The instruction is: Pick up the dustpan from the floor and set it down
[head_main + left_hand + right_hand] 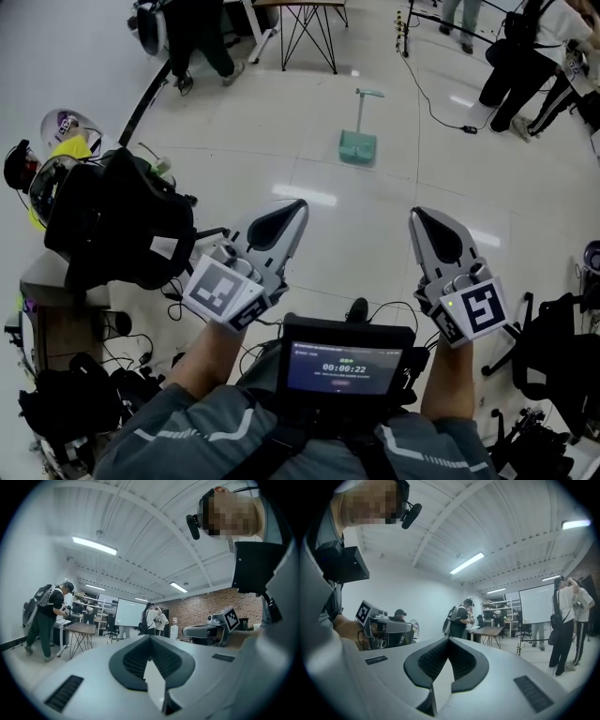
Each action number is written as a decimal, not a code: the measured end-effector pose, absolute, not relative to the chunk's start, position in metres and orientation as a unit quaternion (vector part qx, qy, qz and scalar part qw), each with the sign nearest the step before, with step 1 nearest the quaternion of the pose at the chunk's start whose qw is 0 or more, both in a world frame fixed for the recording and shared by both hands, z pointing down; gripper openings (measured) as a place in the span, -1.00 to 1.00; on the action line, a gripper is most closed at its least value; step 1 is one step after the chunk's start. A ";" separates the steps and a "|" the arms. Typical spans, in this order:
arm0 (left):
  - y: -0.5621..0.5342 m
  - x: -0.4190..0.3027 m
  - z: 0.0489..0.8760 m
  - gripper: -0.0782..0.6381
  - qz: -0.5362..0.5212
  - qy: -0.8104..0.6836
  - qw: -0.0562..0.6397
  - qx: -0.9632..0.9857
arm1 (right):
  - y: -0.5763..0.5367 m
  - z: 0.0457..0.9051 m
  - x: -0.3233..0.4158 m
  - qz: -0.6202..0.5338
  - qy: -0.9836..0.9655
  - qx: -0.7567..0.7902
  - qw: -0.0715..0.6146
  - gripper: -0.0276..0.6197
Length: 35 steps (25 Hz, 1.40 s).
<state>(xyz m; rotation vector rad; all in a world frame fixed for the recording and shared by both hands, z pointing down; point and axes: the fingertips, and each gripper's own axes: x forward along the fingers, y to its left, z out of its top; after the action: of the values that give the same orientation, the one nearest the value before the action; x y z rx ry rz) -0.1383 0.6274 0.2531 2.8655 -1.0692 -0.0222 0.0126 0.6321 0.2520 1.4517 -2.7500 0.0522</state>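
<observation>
Holding both forearms out past the chest-mounted screen (343,367), the person carries the left tongs (298,208) and the right tongs (418,216) side by side and about level. The marker cubes sit nearest the body and the tips point out over the floor (281,150). Each gripper view shows the jaws pressed together with nothing between the ribbed pads. That holds for the left tongs (150,637) and the right tongs (449,640), so neither has a hold on anything. To the left, a black backpack (117,220) sits on a chair close by. Farther out across bare tile, well apart from both tips, the teal dustpan (358,146) stands on the floor with its pan flat and its slim handle upright. Beyond it are a bench (309,28) on thin metal legs and several people standing about. As a judgement, the step in hand is travel with empty tongs, and the scene fits two stages. The dustpan may be waiting on the floor to be lifted, or it may stand where it was set down after a carry. The pictures do not settle which, so the next move stays open. All that shows is that the dustpan is upright on the floor, out of reach of tongs that are closed and level.
</observation>
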 end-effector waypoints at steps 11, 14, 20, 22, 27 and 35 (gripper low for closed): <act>0.677 -0.232 0.262 -0.73 -0.016 -0.306 0.051 0.951 | 0.694 0.255 -0.073 0.027 -0.856 0.516 0.016 -0.88; 0.682 -0.235 0.255 -0.73 -0.020 -0.313 0.046 0.948 | 0.697 0.249 -0.076 0.023 -0.860 0.509 0.015 -0.88; 0.688 -0.232 0.241 -0.72 -0.030 -0.322 0.042 0.945 | 0.703 0.229 -0.075 0.010 -0.867 0.497 0.019 -0.88; 0.692 -0.227 0.239 -0.73 -0.031 -0.321 0.040 0.946 | 0.707 0.227 -0.072 0.006 -0.870 0.493 0.020 -0.88; 0.702 -0.212 0.237 -0.73 -0.032 -0.310 0.039 0.949 | 0.716 0.225 -0.059 0.005 -0.867 0.498 0.010 -0.88; 0.700 -0.216 0.230 -0.73 -0.040 -0.300 0.036 0.953 | 0.718 0.220 -0.068 -0.002 -0.865 0.501 0.011 -0.88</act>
<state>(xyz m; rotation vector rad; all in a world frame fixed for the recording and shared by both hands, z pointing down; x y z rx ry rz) -0.2163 0.6998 0.2298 2.9252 -0.9198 -0.1237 -0.0680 0.7179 0.2199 1.5636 -2.7003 -0.0051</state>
